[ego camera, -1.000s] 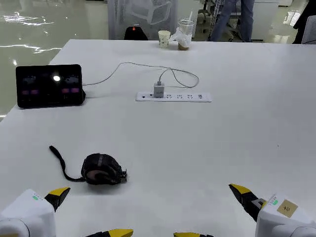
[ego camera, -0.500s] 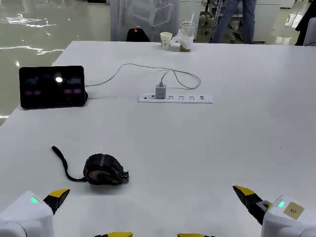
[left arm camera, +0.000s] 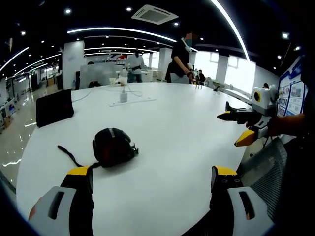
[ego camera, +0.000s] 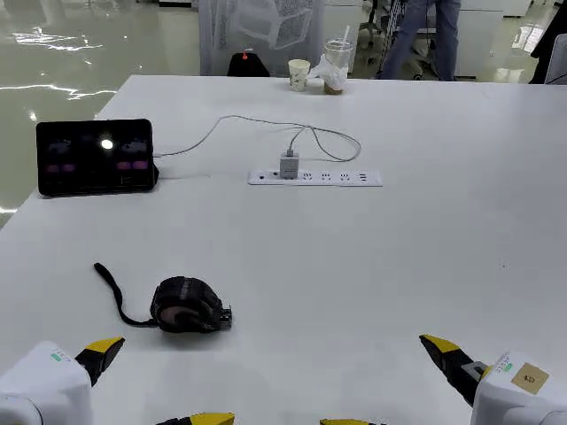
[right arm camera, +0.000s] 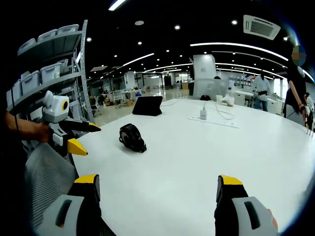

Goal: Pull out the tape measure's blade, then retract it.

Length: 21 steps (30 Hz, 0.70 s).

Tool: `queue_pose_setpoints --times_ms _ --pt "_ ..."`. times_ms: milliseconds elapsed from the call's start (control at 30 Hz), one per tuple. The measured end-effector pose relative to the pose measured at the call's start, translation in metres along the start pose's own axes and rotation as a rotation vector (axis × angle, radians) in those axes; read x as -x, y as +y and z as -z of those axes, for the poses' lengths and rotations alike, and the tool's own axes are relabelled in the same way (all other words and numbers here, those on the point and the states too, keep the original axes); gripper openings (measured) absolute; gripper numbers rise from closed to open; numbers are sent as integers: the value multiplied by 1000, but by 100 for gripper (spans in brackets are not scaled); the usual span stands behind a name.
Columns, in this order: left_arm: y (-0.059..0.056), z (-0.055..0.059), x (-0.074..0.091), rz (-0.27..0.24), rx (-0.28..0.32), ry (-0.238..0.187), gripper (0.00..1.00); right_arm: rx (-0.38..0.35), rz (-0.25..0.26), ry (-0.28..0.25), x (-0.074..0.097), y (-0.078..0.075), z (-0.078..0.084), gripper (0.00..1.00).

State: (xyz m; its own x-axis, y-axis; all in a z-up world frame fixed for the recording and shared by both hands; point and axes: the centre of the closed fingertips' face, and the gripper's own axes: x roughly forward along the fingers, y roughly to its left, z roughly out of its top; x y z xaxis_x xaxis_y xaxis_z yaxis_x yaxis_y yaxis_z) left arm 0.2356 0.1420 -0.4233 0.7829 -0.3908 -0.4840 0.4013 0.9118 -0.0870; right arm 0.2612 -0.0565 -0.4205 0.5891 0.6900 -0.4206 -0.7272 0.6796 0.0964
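Note:
A black tape measure (ego camera: 186, 305) lies on the white table (ego camera: 354, 266), its blade inside and its black wrist strap (ego camera: 110, 288) trailing to the left. My left gripper (ego camera: 158, 382) hangs open near the table's front edge, just short of the tape measure and apart from it. My right gripper (ego camera: 390, 382) is open too, further right, with nothing between its yellow-tipped fingers. The left gripper view has the tape measure (left arm camera: 113, 146) ahead between its own open gripper (left arm camera: 151, 172). In the right gripper view the tape measure (right arm camera: 132, 136) lies ahead to the left of that open gripper (right arm camera: 158, 180).
A dark tablet (ego camera: 95, 157) stands at the left edge. A white power strip (ego camera: 315, 178) with a charger and cable lies mid-table. Cups (ego camera: 301, 73) sit at the far edge, and a person (ego camera: 416, 35) stands beyond it.
The head camera has tipped slightly, so the whole picture sits a little lower. The tape measure lies where it was, and both grippers stay open in about the same place.

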Motion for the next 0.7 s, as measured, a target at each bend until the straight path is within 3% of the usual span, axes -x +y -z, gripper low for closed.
queue_pose_setpoints --times_ms 367,700 --pt "-2 -3 0 16 23 -11 96 -5 -2 4 1 -1 2 99" --pt "-1 -2 0 12 -2 -8 99 -5 -6 5 1 0 2 99"
